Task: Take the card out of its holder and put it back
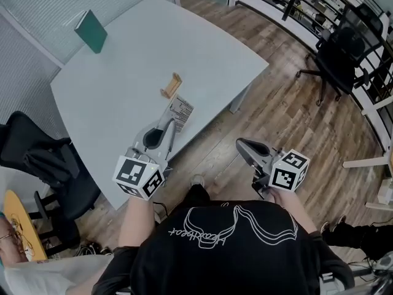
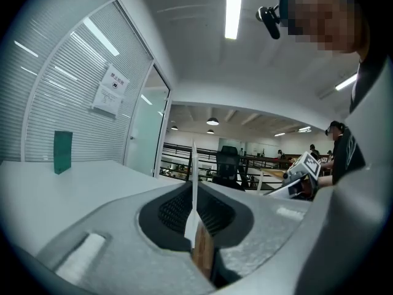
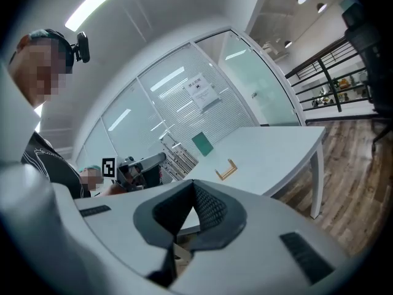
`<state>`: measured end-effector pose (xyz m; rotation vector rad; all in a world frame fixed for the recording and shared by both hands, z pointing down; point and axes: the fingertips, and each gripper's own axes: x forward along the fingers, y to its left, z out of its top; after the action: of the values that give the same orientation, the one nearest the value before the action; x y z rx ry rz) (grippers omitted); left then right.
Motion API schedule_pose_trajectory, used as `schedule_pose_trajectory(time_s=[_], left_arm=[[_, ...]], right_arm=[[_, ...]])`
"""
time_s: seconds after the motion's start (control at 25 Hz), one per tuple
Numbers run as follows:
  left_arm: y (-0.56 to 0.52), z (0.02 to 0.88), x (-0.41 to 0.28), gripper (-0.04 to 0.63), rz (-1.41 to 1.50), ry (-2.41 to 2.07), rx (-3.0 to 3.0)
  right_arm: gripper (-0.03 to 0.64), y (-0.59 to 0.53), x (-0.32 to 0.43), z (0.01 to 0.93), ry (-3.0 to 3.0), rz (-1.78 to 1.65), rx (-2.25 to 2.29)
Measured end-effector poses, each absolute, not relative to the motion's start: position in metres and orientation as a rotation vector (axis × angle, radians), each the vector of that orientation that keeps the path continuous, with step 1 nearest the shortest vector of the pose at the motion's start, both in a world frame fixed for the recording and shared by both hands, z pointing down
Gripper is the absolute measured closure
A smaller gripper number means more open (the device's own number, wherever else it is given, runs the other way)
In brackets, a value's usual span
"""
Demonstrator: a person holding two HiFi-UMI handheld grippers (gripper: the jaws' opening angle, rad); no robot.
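Note:
A small wooden card holder [image 1: 171, 86] stands empty near the middle of the grey table [image 1: 123, 72]; the right gripper view shows it too [image 3: 226, 169]. My left gripper [image 1: 174, 120] hovers over the table's near edge, shut on a printed white card [image 1: 180, 112] that sticks out toward the holder. In the left gripper view the card [image 2: 194, 177] is edge-on, upright between the pads of the left gripper [image 2: 194, 192]. My right gripper [image 1: 239, 142] hangs off the table over the floor, shut with nothing in it [image 3: 195, 189].
A green book [image 1: 91, 31] stands at the table's far left corner. A black office chair [image 1: 341, 54] stands on the wooden floor at the right, another dark chair [image 1: 37, 155] at the left of the table. A glass wall runs behind the table.

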<state>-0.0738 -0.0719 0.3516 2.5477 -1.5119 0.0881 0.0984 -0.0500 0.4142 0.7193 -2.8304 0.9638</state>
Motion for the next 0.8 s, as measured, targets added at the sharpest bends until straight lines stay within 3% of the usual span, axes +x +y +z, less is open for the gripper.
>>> schedule_pose_trajectory(time_s=[0.8], left_arm=[[0.061,0.339,-0.022,0.571,-0.038,-1.527,2.575]], right_arm=[[0.611,0.073,0.142,0.386,-2.878,0.796,0.670]])
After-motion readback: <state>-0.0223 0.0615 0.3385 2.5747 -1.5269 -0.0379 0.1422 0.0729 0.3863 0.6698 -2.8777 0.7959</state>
